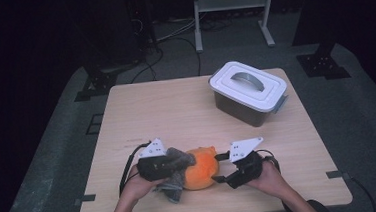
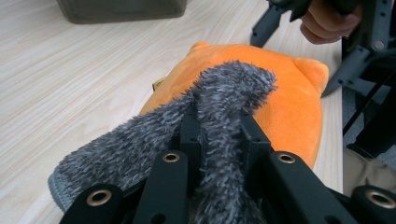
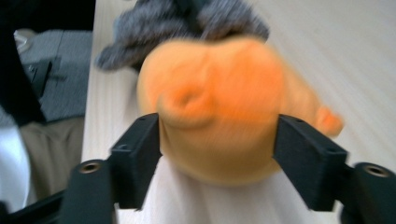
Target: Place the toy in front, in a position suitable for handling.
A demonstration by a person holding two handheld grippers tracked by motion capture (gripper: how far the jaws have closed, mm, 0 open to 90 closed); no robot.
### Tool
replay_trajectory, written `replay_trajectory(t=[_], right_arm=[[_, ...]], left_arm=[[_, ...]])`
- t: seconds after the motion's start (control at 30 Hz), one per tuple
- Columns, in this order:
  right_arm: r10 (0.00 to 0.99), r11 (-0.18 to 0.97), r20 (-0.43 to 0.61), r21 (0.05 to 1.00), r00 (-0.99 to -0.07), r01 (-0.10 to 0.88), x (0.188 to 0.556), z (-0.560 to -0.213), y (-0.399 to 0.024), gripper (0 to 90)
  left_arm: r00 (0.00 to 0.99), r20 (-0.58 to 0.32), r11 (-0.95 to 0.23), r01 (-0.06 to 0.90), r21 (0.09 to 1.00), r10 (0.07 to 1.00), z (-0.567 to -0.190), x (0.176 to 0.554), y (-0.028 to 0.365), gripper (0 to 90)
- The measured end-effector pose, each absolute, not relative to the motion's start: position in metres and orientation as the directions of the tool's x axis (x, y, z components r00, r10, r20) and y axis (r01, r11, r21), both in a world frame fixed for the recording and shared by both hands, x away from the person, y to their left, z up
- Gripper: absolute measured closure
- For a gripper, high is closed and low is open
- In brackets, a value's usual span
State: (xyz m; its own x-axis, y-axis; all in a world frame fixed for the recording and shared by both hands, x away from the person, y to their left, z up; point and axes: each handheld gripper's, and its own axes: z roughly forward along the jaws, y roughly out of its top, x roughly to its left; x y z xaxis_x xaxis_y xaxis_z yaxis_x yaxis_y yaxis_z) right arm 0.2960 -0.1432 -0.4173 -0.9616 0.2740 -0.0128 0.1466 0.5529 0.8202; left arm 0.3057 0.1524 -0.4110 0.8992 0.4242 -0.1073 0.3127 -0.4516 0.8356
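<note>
An orange plush toy (image 1: 203,172) (image 3: 219,93) lies near the table's front edge. A grey fuzzy cloth (image 1: 174,187) (image 2: 224,93) is draped against its left side. My left gripper (image 1: 187,161) (image 2: 219,121) is shut on a fold of this cloth, which stands up between the jaws just over the plush (image 2: 289,107). My right gripper (image 1: 220,168) (image 3: 217,135) comes in from the right. Its jaws stand wide on either side of the plush's end, and both pads touch it. The right gripper view is blurred.
A grey storage box with a white lid and handle (image 1: 248,94) stands at the back right of the wooden table (image 1: 166,112); its base shows in the left gripper view (image 2: 121,11). A white metal frame (image 1: 232,12) stands on the floor beyond.
</note>
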Motion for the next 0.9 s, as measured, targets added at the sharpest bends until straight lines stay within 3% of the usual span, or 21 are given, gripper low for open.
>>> replay_trajectory(t=[0.17, 0.33, 0.53, 0.9], right_arm=[[0.285, 0.555, -0.018, 0.818, -0.958, 0.149, 0.299, -0.421, -0.138, 48.4], [0.283, 0.540, 0.004, 0.825, -0.959, 0.163, 0.300, -0.419, -0.139, 62.1], [0.299, 0.528, 0.020, 0.830, -0.954, 0.183, 0.301, -0.418, -0.139, 62.8], [0.312, 0.525, 0.040, 0.825, -0.949, 0.207, 0.305, -0.419, -0.144, 63.6]], left_arm=[[0.901, -0.091, -0.478, 0.309, 0.822, 0.425, -0.406, 0.305, 0.148, 75.8], [0.925, -0.033, -0.520, 0.243, 0.819, 0.380, -0.391, 0.297, 0.135, 76.0], [0.955, 0.008, -0.547, 0.163, 0.821, 0.298, -0.379, 0.286, 0.113, 75.9], [0.940, 0.002, -0.556, 0.200, 0.806, 0.342, -0.394, 0.283, 0.140, 75.9]])
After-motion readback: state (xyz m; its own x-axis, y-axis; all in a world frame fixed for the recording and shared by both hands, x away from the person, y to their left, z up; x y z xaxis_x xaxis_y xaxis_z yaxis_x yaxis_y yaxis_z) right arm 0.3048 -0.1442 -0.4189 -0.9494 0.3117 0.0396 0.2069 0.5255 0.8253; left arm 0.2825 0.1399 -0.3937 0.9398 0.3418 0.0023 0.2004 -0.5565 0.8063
